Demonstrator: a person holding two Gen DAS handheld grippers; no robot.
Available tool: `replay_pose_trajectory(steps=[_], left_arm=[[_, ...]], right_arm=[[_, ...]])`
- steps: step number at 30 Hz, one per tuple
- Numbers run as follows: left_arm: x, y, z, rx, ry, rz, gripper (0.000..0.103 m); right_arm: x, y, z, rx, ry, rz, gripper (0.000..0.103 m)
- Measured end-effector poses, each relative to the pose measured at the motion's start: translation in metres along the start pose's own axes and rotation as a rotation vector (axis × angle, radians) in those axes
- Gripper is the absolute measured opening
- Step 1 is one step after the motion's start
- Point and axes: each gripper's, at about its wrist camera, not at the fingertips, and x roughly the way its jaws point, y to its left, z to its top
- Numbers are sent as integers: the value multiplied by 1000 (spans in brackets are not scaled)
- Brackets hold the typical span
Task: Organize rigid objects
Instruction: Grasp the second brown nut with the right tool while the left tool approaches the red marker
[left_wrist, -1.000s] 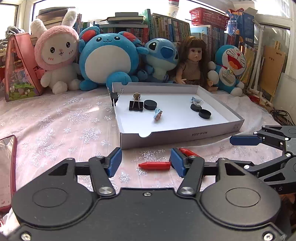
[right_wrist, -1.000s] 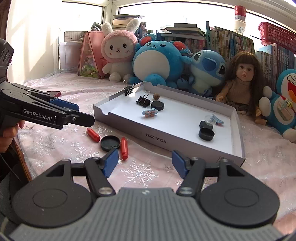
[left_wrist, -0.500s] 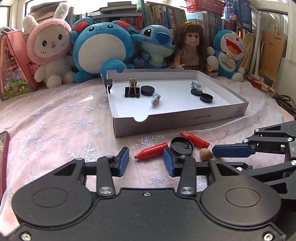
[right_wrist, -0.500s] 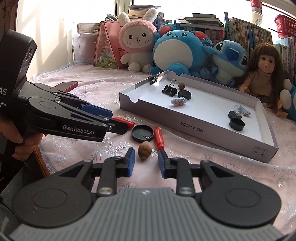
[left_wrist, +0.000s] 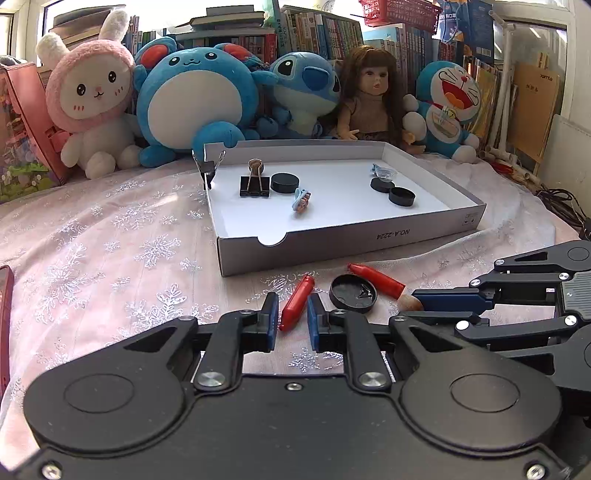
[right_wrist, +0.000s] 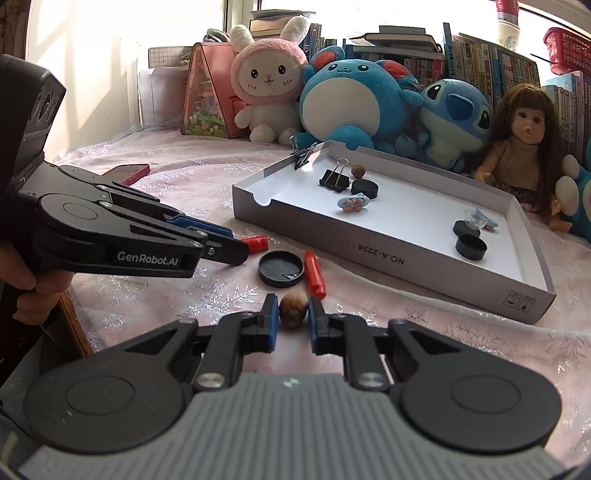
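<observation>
A red crayon-like stick (left_wrist: 295, 306) lies on the pink cloth between the blue pads of my left gripper (left_wrist: 292, 317), whose jaws are closing onto it and press its sides. A small brown nut (right_wrist: 293, 312) sits between the pads of my right gripper (right_wrist: 291, 317), whose jaws are closing tight on it too. Between the two lie a black lid (left_wrist: 352, 293) and a second red stick (left_wrist: 376, 280). The white cardboard tray (left_wrist: 351, 247) just beyond holds binder clips, black caps, hair clips and another nut. From the right wrist view, the left gripper (right_wrist: 229, 247) covers most of its stick (right_wrist: 255, 243).
Plush toys (left_wrist: 195, 99), a doll (left_wrist: 369, 103) and shelves of books line the back. A red phone (right_wrist: 125, 171) lies on the cloth at the left, near a pink house-shaped box (right_wrist: 207, 96). A hand (right_wrist: 29, 288) holds the left gripper. Cables trail at the far right.
Both grippers closed from wide open, the left onto the red stick, the right onto the nut. The right gripper came in close beside the left.
</observation>
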Motion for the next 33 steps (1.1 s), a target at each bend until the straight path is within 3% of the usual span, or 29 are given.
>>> replay_pose_trajectory(steps=[12,16,20,33], left_arm=[[2,17,0,-27,10,93,23],[-2,8,1,13,-14,46,41],[-4,-6,0,102,-31,26,49],[2,-5,-3,159,-18,37,50]], right_arm=[[-16,-26,-8,63,7,-129,21],[-19,-34,-10,81,10,-170,21],[-21,-39,-12,88,10,-190,21],[-21,-43,-14,79,7,-215,22]])
